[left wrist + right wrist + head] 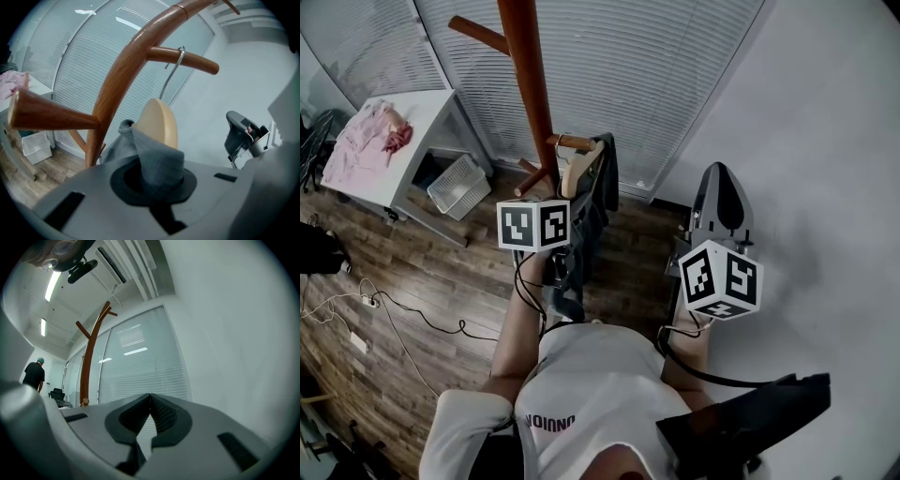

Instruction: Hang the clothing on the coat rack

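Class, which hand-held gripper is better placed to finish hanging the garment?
Left hand-held gripper: it grips the grey garment on the hanger, whose hook is over the peg. Right hand-held gripper is empty.

Head view looks steeply down; all views share the coat rack (525,84).

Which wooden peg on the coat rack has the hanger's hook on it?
The peg pointing right in the left gripper view. The metal hook loops over it; the thick peg at lower left is bare.
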Demonstrator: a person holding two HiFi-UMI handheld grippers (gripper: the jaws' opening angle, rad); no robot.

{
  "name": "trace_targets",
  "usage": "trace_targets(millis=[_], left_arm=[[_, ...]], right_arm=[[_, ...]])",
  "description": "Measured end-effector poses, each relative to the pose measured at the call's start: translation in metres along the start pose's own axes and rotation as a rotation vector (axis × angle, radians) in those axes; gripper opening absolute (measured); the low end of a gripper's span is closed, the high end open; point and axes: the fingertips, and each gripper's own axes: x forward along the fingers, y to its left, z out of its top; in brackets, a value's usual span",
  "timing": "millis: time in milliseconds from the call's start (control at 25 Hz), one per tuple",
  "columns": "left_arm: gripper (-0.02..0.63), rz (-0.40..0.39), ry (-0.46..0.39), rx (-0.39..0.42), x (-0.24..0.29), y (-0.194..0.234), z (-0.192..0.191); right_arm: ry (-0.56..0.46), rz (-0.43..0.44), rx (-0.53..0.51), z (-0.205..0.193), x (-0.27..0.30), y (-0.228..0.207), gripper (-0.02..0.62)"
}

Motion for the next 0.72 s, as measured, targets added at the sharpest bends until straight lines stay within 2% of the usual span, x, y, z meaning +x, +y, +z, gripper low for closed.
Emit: trace_targets(millis=[720], left_arm=[[0.018,0.006,-0.003,-0.017,-0.003,0.0065,-0.0025]], right_arm=[[0.014,0.003,-0.01,-0.0012,-0.0007,0.0028,0.02]])
